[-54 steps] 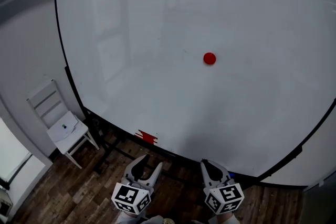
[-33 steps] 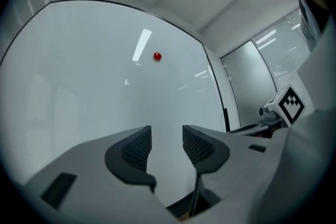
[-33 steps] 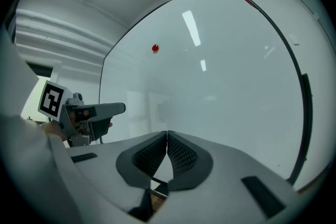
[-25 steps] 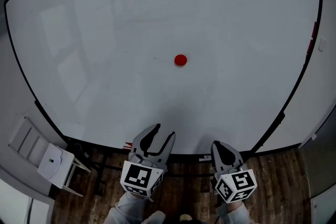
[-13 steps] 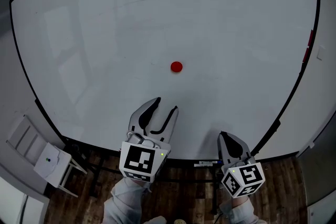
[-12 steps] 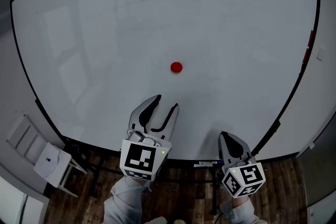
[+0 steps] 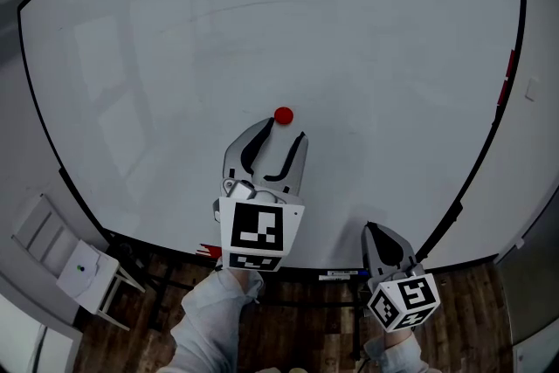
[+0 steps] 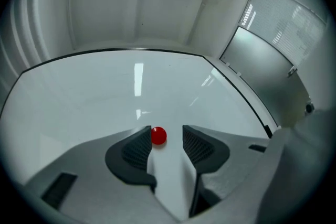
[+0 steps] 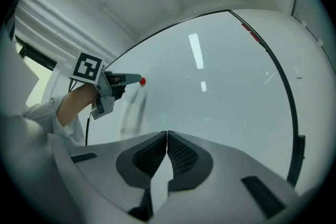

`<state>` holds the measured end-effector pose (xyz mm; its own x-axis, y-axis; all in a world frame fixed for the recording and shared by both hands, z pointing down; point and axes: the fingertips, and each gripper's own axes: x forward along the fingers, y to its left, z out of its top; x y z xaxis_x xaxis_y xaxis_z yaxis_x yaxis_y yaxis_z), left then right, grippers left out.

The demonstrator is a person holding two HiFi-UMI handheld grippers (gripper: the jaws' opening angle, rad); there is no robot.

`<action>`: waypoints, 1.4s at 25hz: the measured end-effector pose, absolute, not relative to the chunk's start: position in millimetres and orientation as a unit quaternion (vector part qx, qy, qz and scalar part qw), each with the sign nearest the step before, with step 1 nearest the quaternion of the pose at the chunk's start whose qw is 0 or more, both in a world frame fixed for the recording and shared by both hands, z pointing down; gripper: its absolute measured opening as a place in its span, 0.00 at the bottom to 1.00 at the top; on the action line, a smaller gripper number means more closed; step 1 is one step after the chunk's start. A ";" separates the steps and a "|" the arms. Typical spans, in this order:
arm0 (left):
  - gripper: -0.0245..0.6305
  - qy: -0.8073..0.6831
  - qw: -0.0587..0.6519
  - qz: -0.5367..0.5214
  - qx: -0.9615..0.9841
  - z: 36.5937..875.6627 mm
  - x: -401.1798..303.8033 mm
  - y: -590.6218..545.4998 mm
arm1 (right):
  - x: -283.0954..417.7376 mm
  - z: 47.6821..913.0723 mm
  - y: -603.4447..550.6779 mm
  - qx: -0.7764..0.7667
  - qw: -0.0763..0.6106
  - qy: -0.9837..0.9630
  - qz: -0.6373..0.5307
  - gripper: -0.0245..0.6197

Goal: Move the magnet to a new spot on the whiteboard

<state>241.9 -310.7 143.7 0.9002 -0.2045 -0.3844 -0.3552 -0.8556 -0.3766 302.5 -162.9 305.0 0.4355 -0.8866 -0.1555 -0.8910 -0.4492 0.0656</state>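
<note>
A small round red magnet (image 7: 283, 114) sticks near the middle of the big whiteboard (image 7: 175, 39). My left gripper (image 7: 283, 132) is raised toward it, jaws open, its tips just below the magnet. In the left gripper view the magnet (image 8: 158, 136) sits beyond the gap between the pads, close to the left pad (image 8: 137, 147), with nothing gripped. My right gripper (image 7: 378, 233) hangs low by the board's bottom edge, jaws shut and empty. In the right gripper view its pads (image 9: 167, 153) meet, and the left gripper (image 9: 122, 80) shows at the magnet (image 9: 142, 81).
The whiteboard has a black frame (image 7: 489, 144) and a red strip (image 7: 507, 76) on its right edge. A white chair (image 7: 74, 262) stands at the lower left on the wood floor (image 7: 314, 336). A person's sleeve (image 7: 210, 319) holds the left gripper.
My left gripper has risen up the board until its open tips are just under the magnet. The right gripper has barely shifted. The view has drifted slightly.
</note>
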 end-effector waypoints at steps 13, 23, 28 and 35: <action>0.33 0.204 0.261 0.133 -0.934 137.6 262.8 -326.4 | 312.9 317.0 -149.4 -0.852 0.026 0.518 0.071 0.08; 0.30 0.217 0.274 0.136 -0.927 137.9 265.7 -331.5 | 318.5 323.6 -154.8 -0.853 0.029 0.517 0.064 0.08; 0.23 0.219 0.285 0.131 -0.924 138.5 266.0 -330.6 | 317.1 323.8 -157.3 -0.851 0.040 0.520 0.062 0.08; 0.23 0.215 0.287 0.141 -0.923 138.4 265.3 -330.9 | 317.5 325.7 -158.5 -0.852 0.037 0.518 0.061 0.08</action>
<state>265.3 -330.9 138.4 0.8681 -0.3156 -0.3832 -0.4774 -0.7425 -0.4700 317.5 -158.5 325.7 0.4562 -0.8785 -0.1417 -0.8875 -0.4609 0.0007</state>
